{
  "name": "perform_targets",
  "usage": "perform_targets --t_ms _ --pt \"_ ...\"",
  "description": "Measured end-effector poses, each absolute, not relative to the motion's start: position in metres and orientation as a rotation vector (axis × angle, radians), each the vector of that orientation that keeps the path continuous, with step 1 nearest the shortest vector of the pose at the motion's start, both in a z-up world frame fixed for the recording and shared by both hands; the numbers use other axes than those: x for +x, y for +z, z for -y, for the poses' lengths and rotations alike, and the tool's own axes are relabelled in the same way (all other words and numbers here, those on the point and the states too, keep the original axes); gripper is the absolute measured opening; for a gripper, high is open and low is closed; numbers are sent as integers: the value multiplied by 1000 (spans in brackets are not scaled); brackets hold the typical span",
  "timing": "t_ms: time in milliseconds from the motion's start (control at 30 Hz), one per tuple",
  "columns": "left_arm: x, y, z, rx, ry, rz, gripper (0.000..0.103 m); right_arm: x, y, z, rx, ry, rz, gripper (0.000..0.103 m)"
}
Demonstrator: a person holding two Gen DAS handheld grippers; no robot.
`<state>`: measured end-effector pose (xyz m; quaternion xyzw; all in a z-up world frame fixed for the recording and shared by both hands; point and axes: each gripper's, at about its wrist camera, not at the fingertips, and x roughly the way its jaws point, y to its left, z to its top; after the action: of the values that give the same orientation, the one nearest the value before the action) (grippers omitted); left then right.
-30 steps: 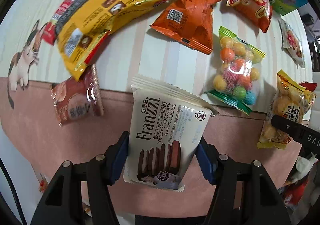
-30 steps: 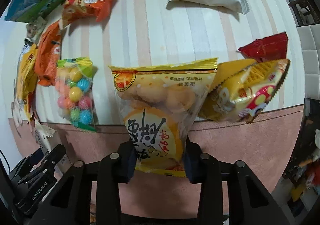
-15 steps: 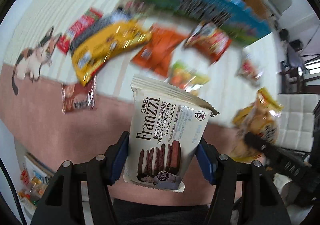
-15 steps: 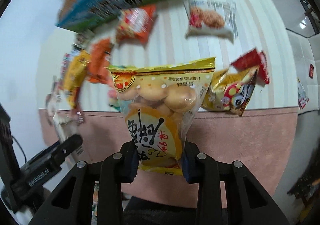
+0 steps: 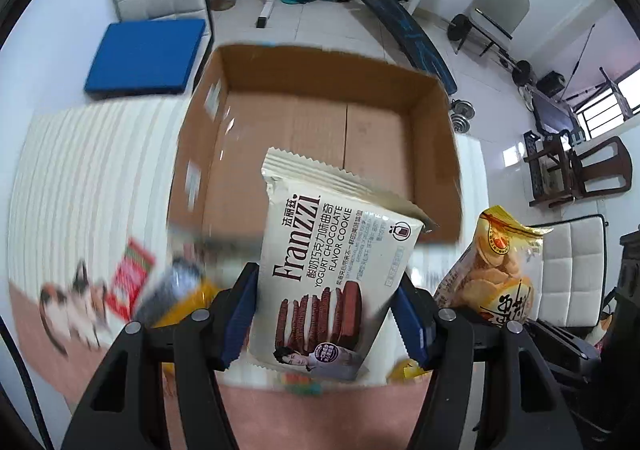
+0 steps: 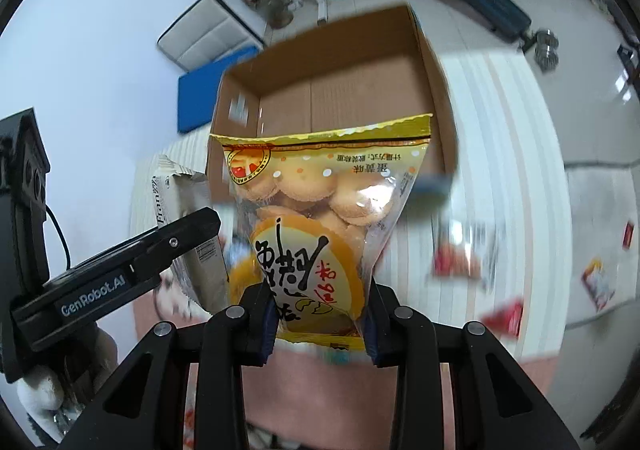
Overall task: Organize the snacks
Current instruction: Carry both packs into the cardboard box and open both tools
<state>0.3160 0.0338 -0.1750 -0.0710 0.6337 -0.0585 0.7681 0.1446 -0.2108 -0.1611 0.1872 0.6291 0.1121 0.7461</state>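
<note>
White foil Franzzi cookie pack (image 5: 332,274): light, crushable; left gripper (image 5: 324,314) clamps lower sides, before open brown cardboard box (image 5: 320,125). Yellow plastic biscuit bag (image 6: 320,226): slippery, fragile; right gripper (image 6: 320,322) pinches bottom.

"Franzzi" and "YOGURT CHOCOLATE FLAVOR COOKIE" are printed, with Chinese characters, on the white cookie packet (image 5: 336,270). "GenRobot.AI" is read on the black finger of the left gripper (image 6: 120,274). Chinese characters are printed on the yellow biscuit bag (image 6: 316,234), upside down in view.

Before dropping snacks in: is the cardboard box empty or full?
Empty, as far as visible: the cardboard box shows only its bare brown floor; nearest corner is hidden.
</note>
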Motion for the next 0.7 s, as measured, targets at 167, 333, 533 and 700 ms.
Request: perform_targets --t_ms 167,333,533,700 --pt "379 -212 -28 -152 -129 -1451 61 224 -209 200 412 233 -1430 37" --pt "437 -263 -23 -165 -127 -1544 61 288 -261 180 399 215 -1499 37" --pt "463 -300 -21 -197 -158 -1614 61 317 -305 180 382 178 -1546 37" --pt "464 -311 -16 -207 -184 -1651 63 333 -327 184 368 175 -1587 40"
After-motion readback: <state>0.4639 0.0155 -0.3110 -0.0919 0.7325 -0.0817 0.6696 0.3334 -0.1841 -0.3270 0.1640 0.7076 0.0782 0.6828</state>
